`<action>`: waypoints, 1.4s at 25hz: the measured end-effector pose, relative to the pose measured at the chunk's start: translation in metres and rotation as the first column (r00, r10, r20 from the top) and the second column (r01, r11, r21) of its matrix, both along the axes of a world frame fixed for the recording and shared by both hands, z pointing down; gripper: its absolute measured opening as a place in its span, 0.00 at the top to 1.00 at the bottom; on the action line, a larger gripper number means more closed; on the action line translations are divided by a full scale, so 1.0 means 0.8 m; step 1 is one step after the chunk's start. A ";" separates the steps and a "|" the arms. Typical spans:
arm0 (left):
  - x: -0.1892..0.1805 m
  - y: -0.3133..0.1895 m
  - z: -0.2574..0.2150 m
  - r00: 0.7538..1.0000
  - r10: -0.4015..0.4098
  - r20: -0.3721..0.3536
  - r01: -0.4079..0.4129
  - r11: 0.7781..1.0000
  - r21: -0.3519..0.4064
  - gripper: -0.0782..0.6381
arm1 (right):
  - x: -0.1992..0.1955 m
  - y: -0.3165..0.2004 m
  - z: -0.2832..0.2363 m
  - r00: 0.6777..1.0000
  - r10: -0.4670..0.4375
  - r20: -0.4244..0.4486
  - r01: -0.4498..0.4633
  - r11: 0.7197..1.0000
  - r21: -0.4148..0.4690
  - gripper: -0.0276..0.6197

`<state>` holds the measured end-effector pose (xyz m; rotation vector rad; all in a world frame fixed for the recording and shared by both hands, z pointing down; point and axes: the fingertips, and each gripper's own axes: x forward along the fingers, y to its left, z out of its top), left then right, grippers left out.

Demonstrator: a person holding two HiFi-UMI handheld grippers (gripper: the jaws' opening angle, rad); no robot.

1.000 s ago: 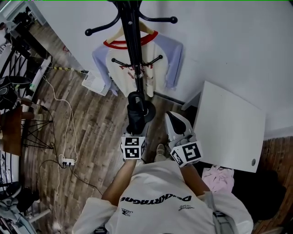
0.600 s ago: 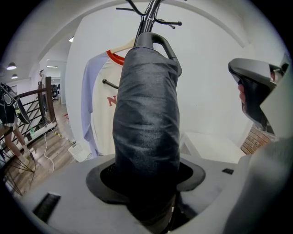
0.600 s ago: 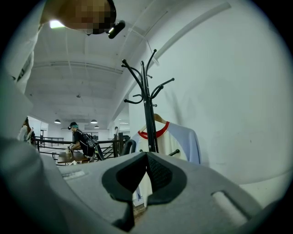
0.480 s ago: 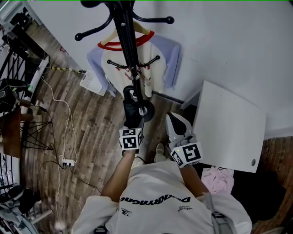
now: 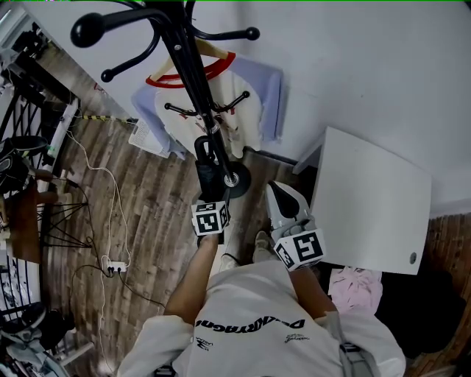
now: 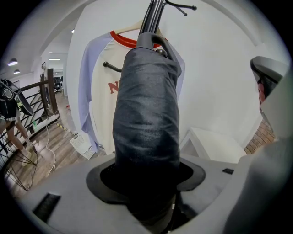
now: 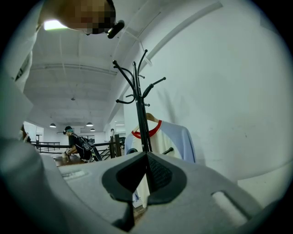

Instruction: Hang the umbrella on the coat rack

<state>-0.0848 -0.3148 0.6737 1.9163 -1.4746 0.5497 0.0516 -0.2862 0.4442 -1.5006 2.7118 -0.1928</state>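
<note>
A black coat rack (image 5: 193,70) stands by the white wall, with a white and lilac shirt (image 5: 221,110) on a hanger behind its pole. My left gripper (image 5: 208,195) is shut on a folded black umbrella (image 5: 206,171), which points up along the pole. In the left gripper view the sleeved umbrella (image 6: 146,109) fills the middle, and its top end lies against the rack pole (image 6: 153,13). My right gripper (image 5: 283,202) hangs beside it at the right. Its pads (image 7: 155,173) meet with nothing between them and face the coat rack (image 7: 139,109).
A white tabletop (image 5: 368,199) juts from the wall at right, with a pink cloth (image 5: 353,283) below it. A power strip with cables (image 5: 110,263) lies on the wood floor at left, near a black railing (image 5: 29,154). A person with a backpack (image 7: 78,146) is far off.
The left gripper has carried the umbrella lower and closer along the rack pole. The head view has swung, so the top hooks loom larger. The right gripper has barely shifted.
</note>
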 end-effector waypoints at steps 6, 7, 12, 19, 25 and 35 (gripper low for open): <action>-0.001 -0.008 0.016 1.000 0.001 0.020 -0.001 1.000 -0.023 0.54 | 0.008 -0.001 0.008 1.000 0.010 0.016 -0.009 1.000 -0.014 0.96; -0.001 -0.009 0.018 1.000 0.001 0.020 0.000 1.000 -0.027 0.54 | 0.010 -0.001 0.008 1.000 0.012 0.016 -0.012 1.000 -0.014 0.96; -0.002 -0.013 0.032 0.999 0.005 0.035 -0.003 0.999 -0.051 0.54 | 0.017 -0.003 0.009 1.000 0.020 0.012 -0.019 1.000 -0.017 0.96; -0.005 -0.017 0.058 0.999 -0.018 0.039 0.022 0.995 -0.097 0.54 | 0.015 -0.005 0.012 1.000 0.007 0.007 -0.007 1.000 -0.021 0.96; -0.005 -0.031 0.074 0.998 -0.006 0.069 0.014 0.993 -0.113 0.54 | 0.014 -0.008 0.010 1.000 -0.001 -0.002 0.001 1.000 -0.019 0.96; -0.005 -0.062 0.092 0.995 0.010 0.098 -0.005 0.998 -0.056 0.53 | 0.024 -0.011 0.018 1.000 0.012 -0.002 -0.012 0.999 -0.031 0.96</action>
